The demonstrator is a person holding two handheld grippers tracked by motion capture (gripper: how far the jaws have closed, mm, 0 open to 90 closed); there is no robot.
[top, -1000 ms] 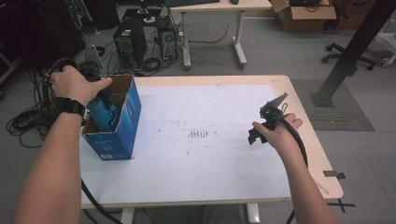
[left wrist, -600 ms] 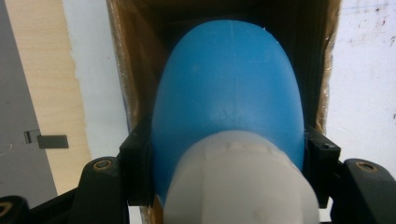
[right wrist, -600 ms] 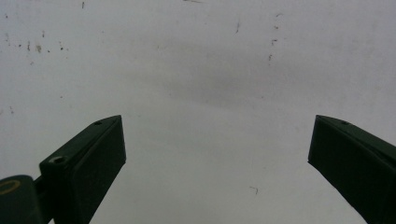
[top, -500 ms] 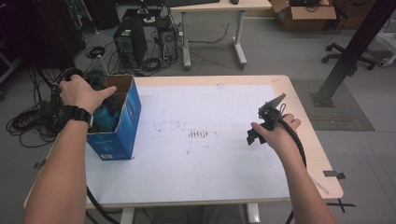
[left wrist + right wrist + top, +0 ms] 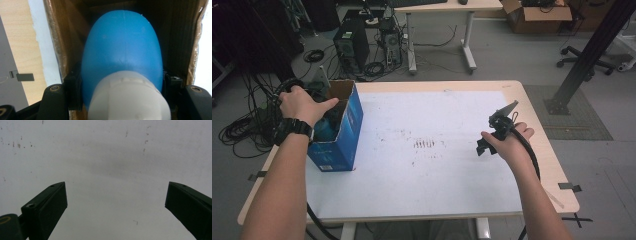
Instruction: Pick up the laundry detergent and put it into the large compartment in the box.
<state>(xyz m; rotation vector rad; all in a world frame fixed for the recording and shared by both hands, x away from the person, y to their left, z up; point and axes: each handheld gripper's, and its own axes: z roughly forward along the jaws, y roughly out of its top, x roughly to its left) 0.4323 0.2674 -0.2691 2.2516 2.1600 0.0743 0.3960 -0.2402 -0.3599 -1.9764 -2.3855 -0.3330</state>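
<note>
Blue bottle clamped in our left gripper, going nose-first into the box

In the left gripper view we see the left gripper (image 5: 121, 82) closed on a blue bottle (image 5: 122, 47) with a white cap (image 5: 128, 97): the jaws press its flanks just above the cap, and its rounded far end points away from us, down into the open blue cardboard box (image 5: 343, 131). The bottle's long axis runs along the jaws and in line with the box's brown inner walls (image 5: 63, 42), with more room on the right than on the left. We judge that the coming move is a straight lowering and release. Our right gripper (image 5: 497, 131) hangs well apart over the white table (image 5: 422, 185), jaws wide and holding nothing.
</note>
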